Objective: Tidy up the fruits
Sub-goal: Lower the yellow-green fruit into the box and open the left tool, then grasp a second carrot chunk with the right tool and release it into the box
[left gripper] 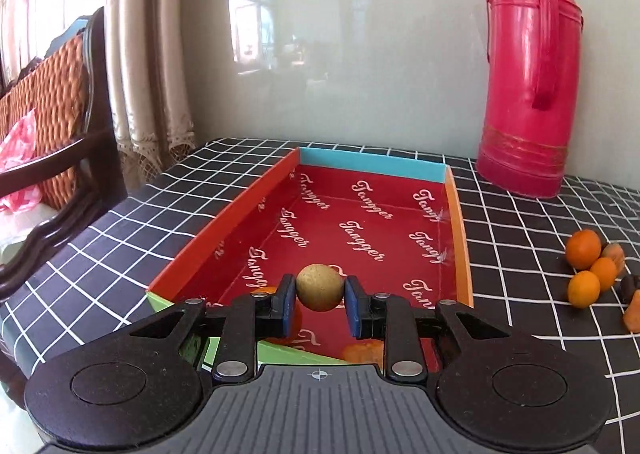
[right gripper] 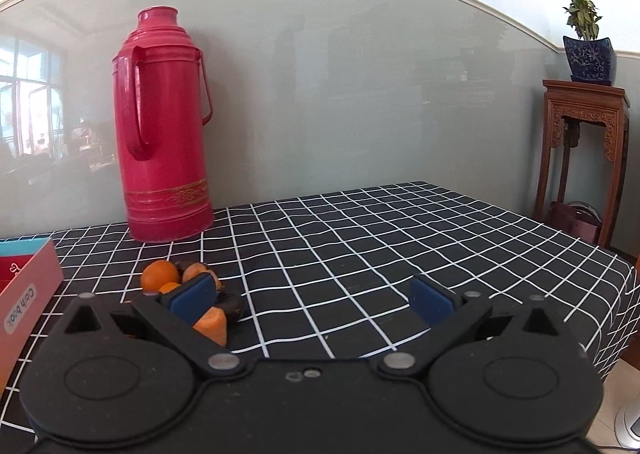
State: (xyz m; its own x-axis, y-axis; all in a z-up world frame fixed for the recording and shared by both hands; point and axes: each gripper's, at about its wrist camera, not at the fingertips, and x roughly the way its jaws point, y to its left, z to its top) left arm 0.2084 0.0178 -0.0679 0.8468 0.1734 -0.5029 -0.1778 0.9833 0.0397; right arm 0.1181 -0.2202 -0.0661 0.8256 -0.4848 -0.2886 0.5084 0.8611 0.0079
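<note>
A left hand-held gripper (left gripper: 320,304) pinches a small tan round fruit (left gripper: 319,287) between its blue pads, low centre of the left wrist view, poised over the near end of a shallow red box (left gripper: 280,190) lying on the black checked surface (left gripper: 520,222). Orange fruit (left gripper: 362,352) shows in the box just beneath the pads. The carry step looks nearly done; the next move calls for lowering the fruit to the box floor and parting the pads without letting it roll. The right hand-held gripper (right gripper: 312,298) hangs wide open and empty, its left pad just in front of a cluster of small oranges (right gripper: 160,274) and darker pieces waiting left of centre, near a tall pink flask (right gripper: 164,126).
</note>
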